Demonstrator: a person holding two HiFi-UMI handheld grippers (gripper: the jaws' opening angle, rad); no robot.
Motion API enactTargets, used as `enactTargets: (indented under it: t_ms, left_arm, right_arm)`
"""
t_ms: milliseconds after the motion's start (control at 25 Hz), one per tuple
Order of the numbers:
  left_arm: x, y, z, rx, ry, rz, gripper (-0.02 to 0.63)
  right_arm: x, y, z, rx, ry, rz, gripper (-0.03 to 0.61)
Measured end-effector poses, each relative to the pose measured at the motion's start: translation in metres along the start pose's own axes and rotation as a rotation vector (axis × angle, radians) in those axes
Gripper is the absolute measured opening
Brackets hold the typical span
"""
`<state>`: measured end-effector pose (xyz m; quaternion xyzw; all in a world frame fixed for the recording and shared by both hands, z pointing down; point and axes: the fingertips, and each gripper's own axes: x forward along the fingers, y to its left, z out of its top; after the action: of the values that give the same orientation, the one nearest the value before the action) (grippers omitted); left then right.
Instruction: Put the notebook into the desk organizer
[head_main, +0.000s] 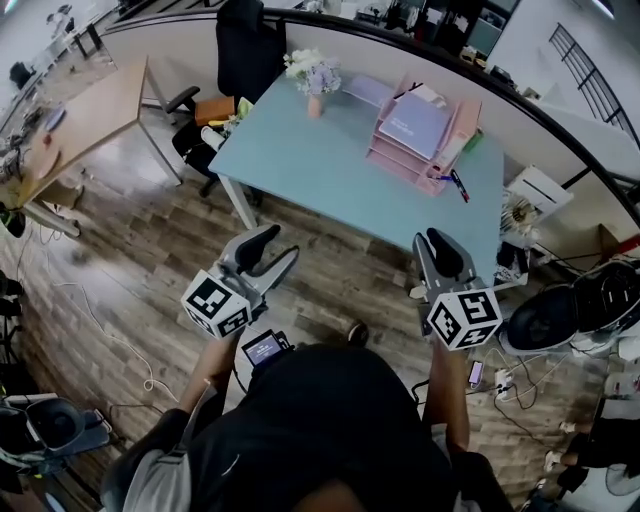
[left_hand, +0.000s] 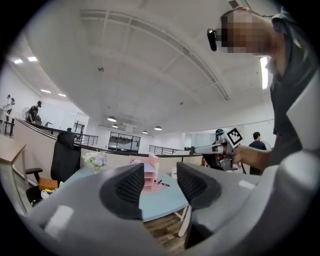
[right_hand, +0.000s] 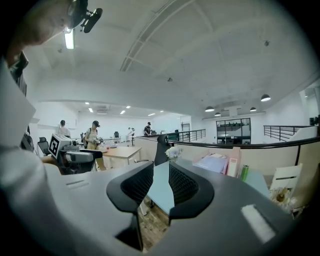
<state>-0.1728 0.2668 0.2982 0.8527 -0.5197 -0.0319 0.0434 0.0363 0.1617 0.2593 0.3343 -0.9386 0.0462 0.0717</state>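
Low in the frame, my left gripper (head_main: 270, 250) and right gripper (head_main: 435, 245) hung over the wood floor (head_main: 330, 280), well short of the table, fingers apart on both and nothing between them, the right pair set narrower. Beyond them stood the pale blue table (head_main: 320, 170). Toward its upper right sat the pink desk organizer (head_main: 400, 160), the lavender notebook (head_main: 412, 125) lying on its top tier.

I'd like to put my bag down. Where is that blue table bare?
The table is bare across its near half and middle, between the flower vase and the pink organizer. Crowded: the far right, round the organizer and pens.
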Motion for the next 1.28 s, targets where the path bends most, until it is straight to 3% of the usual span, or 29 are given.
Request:
enactTargets:
  t_ms: [400, 960, 1280]
  left_arm:
    - [0.055, -0.007, -0.006, 0.003, 0.052, 0.053, 0.218]
    - [0.107, -0.011, -0.011, -0.011, 0.09, 0.229, 0.218]
    - [0.157, -0.016, -0.012, -0.035, 0.07, 0.237, 0.218]
  right_arm:
    - [0.024, -0.063, -0.004, 0.036, 0.007, 0.067, 0.078]
    - [0.068, -0.125, -0.015, 0.075, 0.027, 0.23, 0.078]
    - [0.077, -0.168, -0.023, 0.098, 0.026, 0.258, 0.078]
